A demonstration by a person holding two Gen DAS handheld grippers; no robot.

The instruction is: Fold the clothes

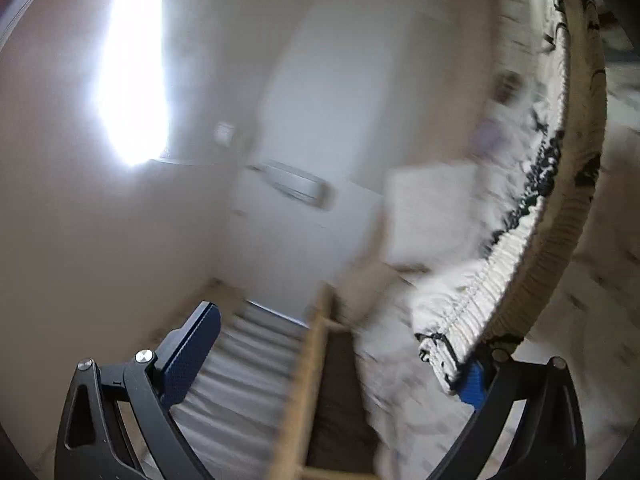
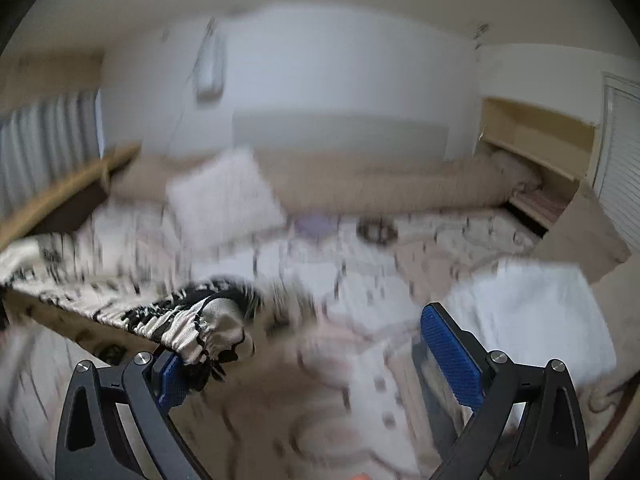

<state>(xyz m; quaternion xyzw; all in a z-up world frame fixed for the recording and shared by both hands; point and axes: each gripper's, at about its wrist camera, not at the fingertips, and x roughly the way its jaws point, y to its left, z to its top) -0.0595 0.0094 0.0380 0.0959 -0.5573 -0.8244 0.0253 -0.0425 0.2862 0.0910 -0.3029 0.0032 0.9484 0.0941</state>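
Left wrist view: heavy blur; left gripper (image 1: 326, 360) has jaws spread wide, the garment (image 1: 520, 216) draped over its right finger (image 1: 476, 380), whose pad is mostly hidden.
Right wrist view: also blurred; right gripper (image 2: 316, 356) gapes wide, garment's gathered waistband (image 2: 192, 320) resting on its left finger (image 2: 172, 380), above the patterned bedspread (image 2: 360, 272).
Unclear: whether either finger truly grips the cloth.

We see the right gripper (image 2: 320, 356) with jaws spread wide. A cream garment with black print (image 2: 176, 312) hangs by its gathered waistband over the left blue pad (image 2: 172, 380); the right pad is bare. Below lie the patterned bed (image 2: 360, 272), a white pillow (image 2: 224, 200) and a folded white cloth (image 2: 532, 312). View blurred.
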